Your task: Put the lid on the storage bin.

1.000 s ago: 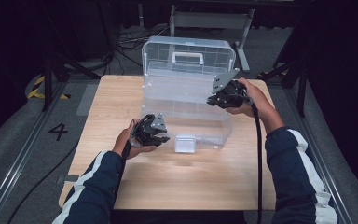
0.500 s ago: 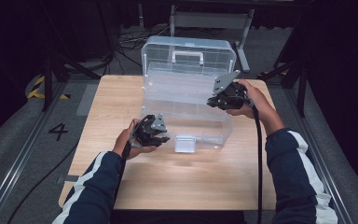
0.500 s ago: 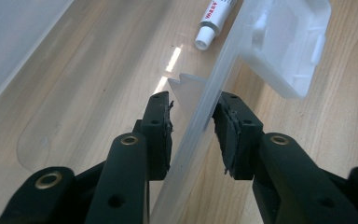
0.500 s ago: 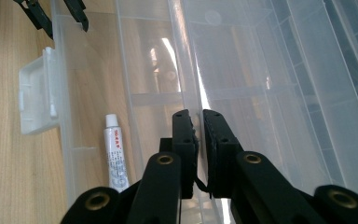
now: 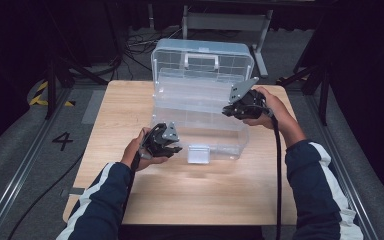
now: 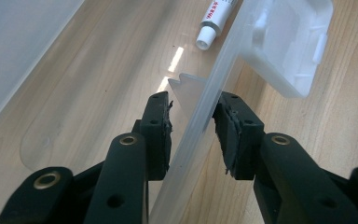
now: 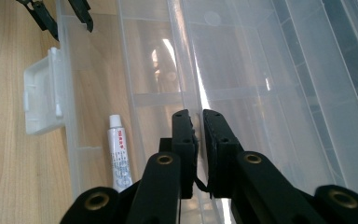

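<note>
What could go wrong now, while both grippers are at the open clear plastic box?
1. The left gripper straddles the clear plastic box's thin front wall with a gap at each pad; the wall could slip or flex.
2. The right gripper pinches a thin tray edge; pulling could tilt the tray over the small white tube.

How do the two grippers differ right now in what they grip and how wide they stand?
The left gripper straddles the clear box's front wall, jaws apart with a gap at each pad; the right gripper is pinched nearly shut on the inner tray's thin wall. The left sits low beside the white latch, the right higher up. Both are black two-jaw tools.
</note>
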The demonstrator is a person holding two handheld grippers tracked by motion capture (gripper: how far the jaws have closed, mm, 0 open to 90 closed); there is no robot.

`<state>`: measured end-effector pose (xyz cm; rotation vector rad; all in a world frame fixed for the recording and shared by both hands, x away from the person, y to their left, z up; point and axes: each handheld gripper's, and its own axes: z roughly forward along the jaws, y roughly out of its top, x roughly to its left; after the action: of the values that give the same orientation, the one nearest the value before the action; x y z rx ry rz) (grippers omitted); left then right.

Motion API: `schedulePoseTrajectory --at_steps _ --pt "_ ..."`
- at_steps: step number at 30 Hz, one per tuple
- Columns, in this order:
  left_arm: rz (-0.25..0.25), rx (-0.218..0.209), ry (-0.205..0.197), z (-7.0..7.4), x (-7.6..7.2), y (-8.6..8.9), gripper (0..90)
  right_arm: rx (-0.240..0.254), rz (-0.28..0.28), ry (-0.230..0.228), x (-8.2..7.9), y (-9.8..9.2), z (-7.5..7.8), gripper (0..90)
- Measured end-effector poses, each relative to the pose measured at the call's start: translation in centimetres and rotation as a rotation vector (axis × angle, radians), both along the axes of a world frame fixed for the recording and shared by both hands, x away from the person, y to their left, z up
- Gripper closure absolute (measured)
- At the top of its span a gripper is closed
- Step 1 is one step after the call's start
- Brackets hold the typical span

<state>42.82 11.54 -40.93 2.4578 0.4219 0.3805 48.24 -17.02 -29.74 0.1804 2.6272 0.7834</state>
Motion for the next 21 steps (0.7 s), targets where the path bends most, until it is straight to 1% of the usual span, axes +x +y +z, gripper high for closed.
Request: schedulePoseTrajectory --at_steps 6,13,16,18,21 --pt "-0.007 0.003 0.001 0.01 0.03 0.00 66.0 0.005 0.002 0.002 -0.08 -0.07 -0.09 84.0" --pt "-0.007 0.016 -0.012 0.03 -0.02 -0.06 65.9 0.017 0.005 0.013 -0.29 -0.22 -0.30 83.8" --pt "-0.002 0.022 -0.014 0.02 -0.08 -0.15 65.2 0.017 0.005 0.007 -0.43 -0.21 -0.37 83.7" --pt "0.003 0.029 -0.025 0.00 -0.19 -0.33 64.7 0.018 0.004 0.007 -0.41 -0.23 -0.37 83.6" --pt "0.004 0.024 -0.030 0.01 -0.21 -0.39 64.6 0.020 0.002 0.006 -0.42 -0.25 -0.38 83.5"
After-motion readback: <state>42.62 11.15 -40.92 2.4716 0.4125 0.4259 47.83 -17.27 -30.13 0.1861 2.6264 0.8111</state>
